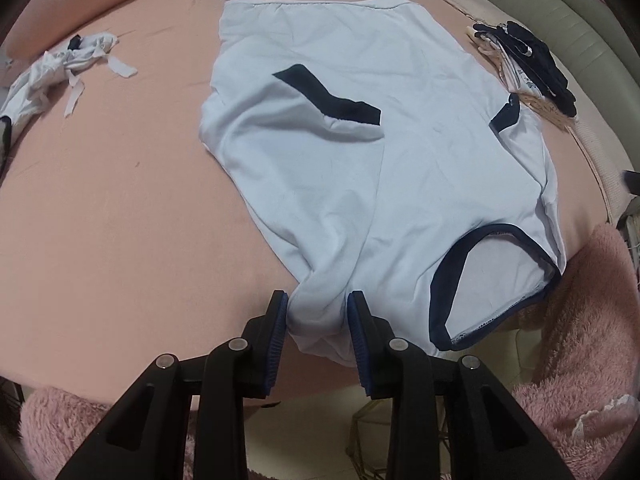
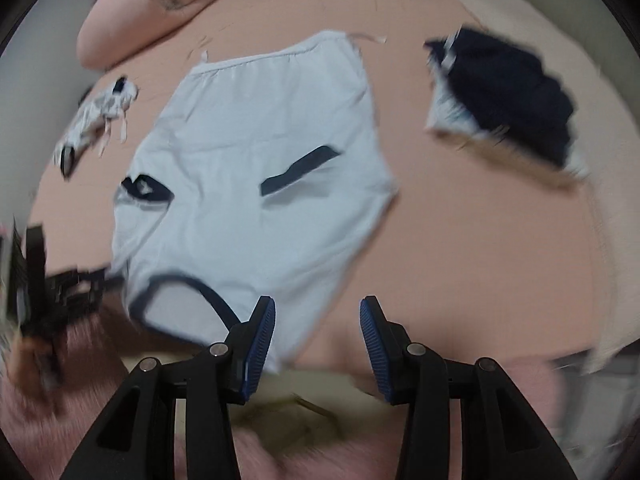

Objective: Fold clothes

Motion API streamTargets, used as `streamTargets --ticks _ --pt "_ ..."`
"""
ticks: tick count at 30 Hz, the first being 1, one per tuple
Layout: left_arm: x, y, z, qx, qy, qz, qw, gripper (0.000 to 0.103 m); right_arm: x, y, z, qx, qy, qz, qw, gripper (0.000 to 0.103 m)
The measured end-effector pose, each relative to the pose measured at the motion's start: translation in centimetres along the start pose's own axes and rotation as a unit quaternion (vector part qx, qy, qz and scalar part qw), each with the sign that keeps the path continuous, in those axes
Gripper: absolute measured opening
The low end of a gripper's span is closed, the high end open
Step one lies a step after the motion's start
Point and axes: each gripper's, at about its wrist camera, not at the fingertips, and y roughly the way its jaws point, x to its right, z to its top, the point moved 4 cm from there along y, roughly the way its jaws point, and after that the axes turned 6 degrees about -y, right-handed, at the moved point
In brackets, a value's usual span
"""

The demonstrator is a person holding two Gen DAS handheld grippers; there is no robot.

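Right wrist view is motion-blurred: the dark folded pile (image 2: 516, 100) shows smeared edges, and the black object at the left edge (image 2: 44, 280) is unreadable. In the left wrist view, the crumpled white garment (image 1: 52, 72) is cut off by the frame edge.

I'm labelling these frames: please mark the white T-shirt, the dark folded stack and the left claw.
White T-shirt (image 1: 360, 168): left wrist view, mid body.
Dark folded stack (image 2: 516, 92): right wrist view, top layer.
Left claw (image 1: 318, 324): left wrist view, between fingertips.
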Motion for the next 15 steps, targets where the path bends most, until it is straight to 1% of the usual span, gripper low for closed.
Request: streamTargets --ticks 2,3,4,5,6,8,10,12,13,15 --pt "0.3 0.1 0.2 -0.001 0.006 0.006 1.0000 0.028 0.6 -1.5 -1.3 -0.044 -0.046 -0.027 0.998 0.044" --pt "0.6 0.2 0.3 -0.001 0.008 0.007 0.9999 0.028 0.6 -1.8 -1.9 -0.058 -0.071 -0.045 0.995 0.044" --pt "0.8 0.3 0.4 -0.001 0.009 0.007 0.9999 0.028 0.7 -1.9 -2.3 -0.062 -0.093 -0.067 0.991 0.044" --pt "0.9 0.5 0.5 0.000 0.010 0.008 0.9999 0.028 0.7 -1.7 -2.3 -0.051 -0.100 -0.085 0.990 0.044" --pt "1.0 0.5 0.5 0.001 0.010 0.010 0.9999 0.028 0.5 -1.3 -2.1 -0.036 -0.102 -0.092 0.990 0.044" --pt "1.1 0.7 0.6 0.004 0.011 0.015 0.9998 0.028 -0.4 0.6 -1.2 0.007 -0.083 -0.057 0.995 0.044" --pt "1.2 0.6 0.6 0.005 0.011 0.017 0.9998 0.028 -2.1 3.7 0.0 0.042 -0.062 -0.033 0.997 0.044" --pt "1.3 0.7 0.8 0.003 0.011 0.019 0.9998 0.028 -3.7 6.9 1.1 0.054 -0.049 -0.014 0.997 0.044" --pt "1.6 1.0 1.0 0.003 0.012 0.019 0.9997 0.028 -4.3 8.0 1.4 0.053 -0.048 -0.009 0.997 0.044" --pt "1.8 1.1 1.2 0.001 0.012 0.020 0.9997 0.028 -5.3 10.2 2.1 0.058 -0.049 -0.010 0.997 0.044"
